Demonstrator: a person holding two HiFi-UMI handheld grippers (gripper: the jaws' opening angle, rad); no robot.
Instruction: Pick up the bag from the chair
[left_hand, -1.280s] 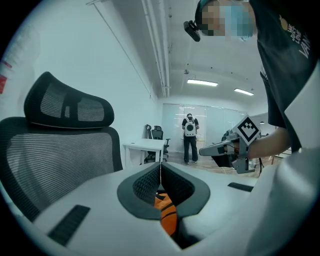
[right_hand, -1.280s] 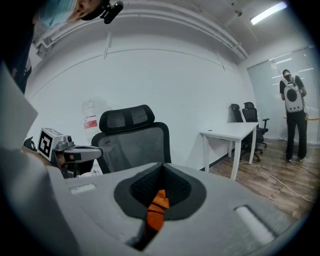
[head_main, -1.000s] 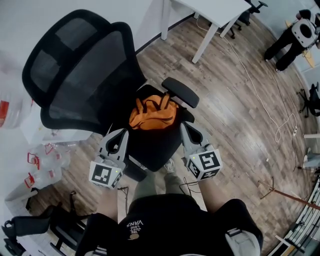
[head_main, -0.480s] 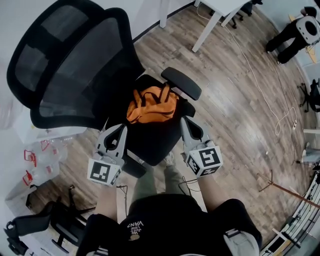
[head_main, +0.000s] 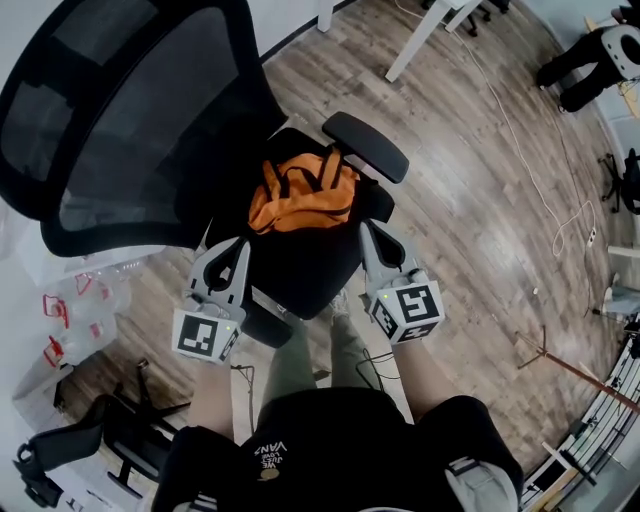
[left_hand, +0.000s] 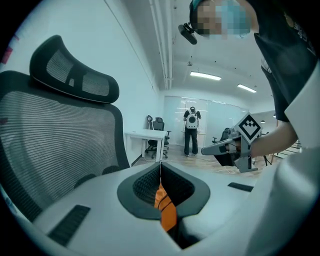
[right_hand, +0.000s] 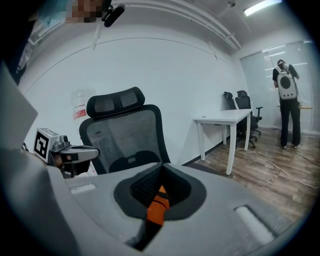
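Note:
An orange bag (head_main: 300, 195) lies on the seat (head_main: 305, 275) of a black mesh office chair, against the backrest (head_main: 140, 130). My left gripper (head_main: 232, 248) hovers over the seat's front left corner and my right gripper (head_main: 368, 232) over its front right, each a short way from the bag and pointing at it. Both are shut with nothing held. In the left gripper view the orange bag (left_hand: 165, 207) shows through the hollow below the closed tips of the left gripper (left_hand: 160, 167). The right gripper view shows the bag (right_hand: 157, 205) the same way.
The chair's right armrest (head_main: 365, 147) stands just beyond the right gripper. A white desk (right_hand: 225, 120) is behind the chair, and a person (right_hand: 286, 100) stands far off. Clear plastic bags (head_main: 70, 320) lie on the wood floor at left; a cable (head_main: 530, 200) runs at right.
The head view has drifted, so the chair and bag sit higher in frame. Both grippers have edged forward with it and stay shut beside the seat's front corners.

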